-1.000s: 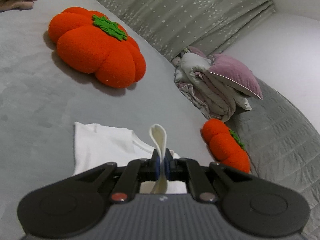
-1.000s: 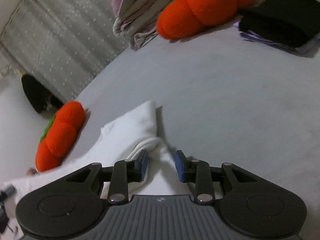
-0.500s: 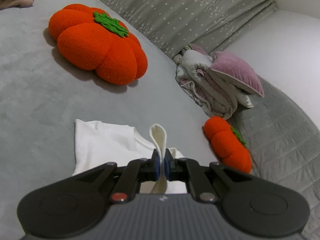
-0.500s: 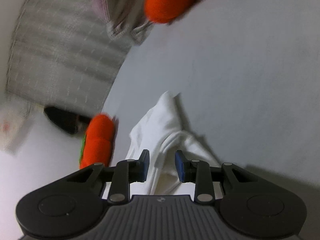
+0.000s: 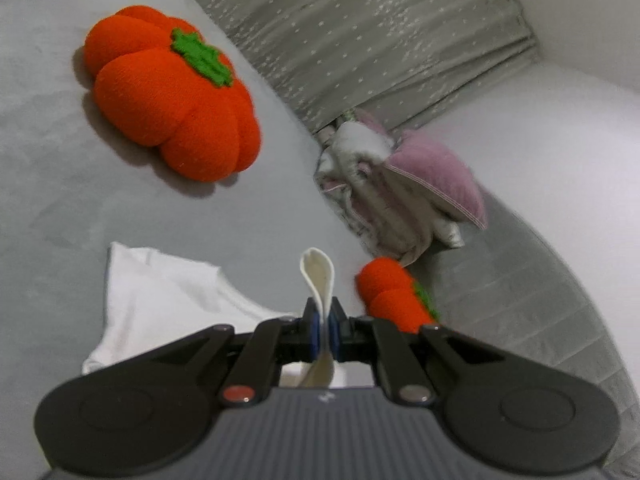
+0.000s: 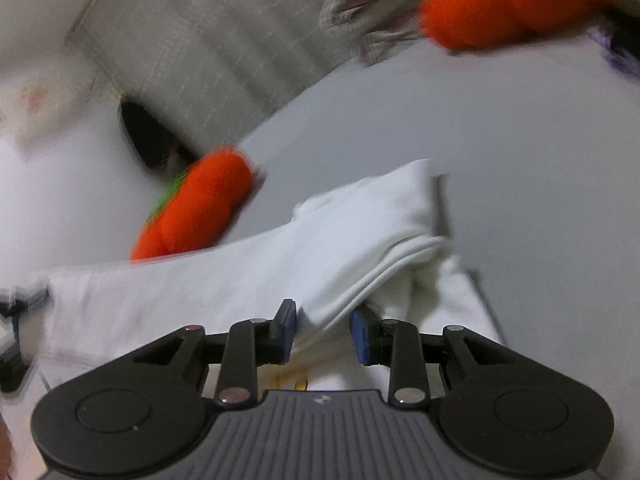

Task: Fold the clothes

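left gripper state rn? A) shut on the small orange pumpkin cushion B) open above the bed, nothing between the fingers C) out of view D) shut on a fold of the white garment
D: in the left wrist view the left gripper has its blue pads pressed together on a loop of the white garment, which sticks up past the fingertips.

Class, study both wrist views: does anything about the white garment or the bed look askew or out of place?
The white garment is not flat: one fold is bunched between the open right hand-held gripper, and a strip sticks up from the shut left hand-held gripper. A crumpled bedding heap sits at the bed's edge.
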`<state>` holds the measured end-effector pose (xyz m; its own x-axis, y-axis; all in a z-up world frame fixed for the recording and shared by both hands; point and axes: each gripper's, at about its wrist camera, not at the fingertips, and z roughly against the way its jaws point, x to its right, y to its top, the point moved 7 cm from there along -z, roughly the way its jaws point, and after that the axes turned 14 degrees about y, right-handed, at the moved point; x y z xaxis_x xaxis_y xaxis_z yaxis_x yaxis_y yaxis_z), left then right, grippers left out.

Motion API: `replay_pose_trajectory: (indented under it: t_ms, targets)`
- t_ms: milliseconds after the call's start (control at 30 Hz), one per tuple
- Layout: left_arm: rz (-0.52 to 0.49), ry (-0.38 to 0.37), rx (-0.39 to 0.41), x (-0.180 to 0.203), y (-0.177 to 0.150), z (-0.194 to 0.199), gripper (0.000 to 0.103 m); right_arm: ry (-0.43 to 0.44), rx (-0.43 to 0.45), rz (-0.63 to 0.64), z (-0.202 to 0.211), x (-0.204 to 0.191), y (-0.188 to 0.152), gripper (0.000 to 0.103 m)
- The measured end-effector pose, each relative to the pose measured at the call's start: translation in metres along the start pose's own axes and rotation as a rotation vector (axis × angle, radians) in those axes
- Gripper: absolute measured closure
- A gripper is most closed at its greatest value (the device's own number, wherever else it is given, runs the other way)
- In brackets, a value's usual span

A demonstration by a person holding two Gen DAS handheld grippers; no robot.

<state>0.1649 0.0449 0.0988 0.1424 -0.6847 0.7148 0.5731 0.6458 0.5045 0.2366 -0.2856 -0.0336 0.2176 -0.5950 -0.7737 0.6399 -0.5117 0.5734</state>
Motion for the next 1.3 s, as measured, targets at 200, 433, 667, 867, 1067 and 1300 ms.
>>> replay_pose_trajectory:
  t_ms: [200,433,667,867,1067,1300]
  targets:
    - [0.005,0.046,0.012,-0.010,0.003,-0.004,0.097,0.032,0.215,-0.343,0.027,0.038,0.010,0.073]
    - [0.023,0.037,0.003,-0.015,0.006,-0.005,0.097,0.008,0.185,-0.325,0.035,0.029,0.015,0.071]
    - [0.030,0.044,-0.012,-0.015,0.002,-0.009,0.097,0.097,-0.118,-0.174,0.012,-0.008,-0.003,0.069]
    - [0.053,0.009,0.013,-0.009,0.008,0.001,0.097,0.077,-0.011,-0.160,-0.009,-0.007,-0.003,0.069]
    - [0.067,0.012,0.013,-0.011,0.008,-0.001,0.097,0.059,0.182,-0.321,0.008,0.012,0.006,0.069]
    - [0.051,0.063,0.022,-0.022,0.008,-0.007,0.097,0.040,0.304,-0.451,0.032,0.019,0.002,0.071]
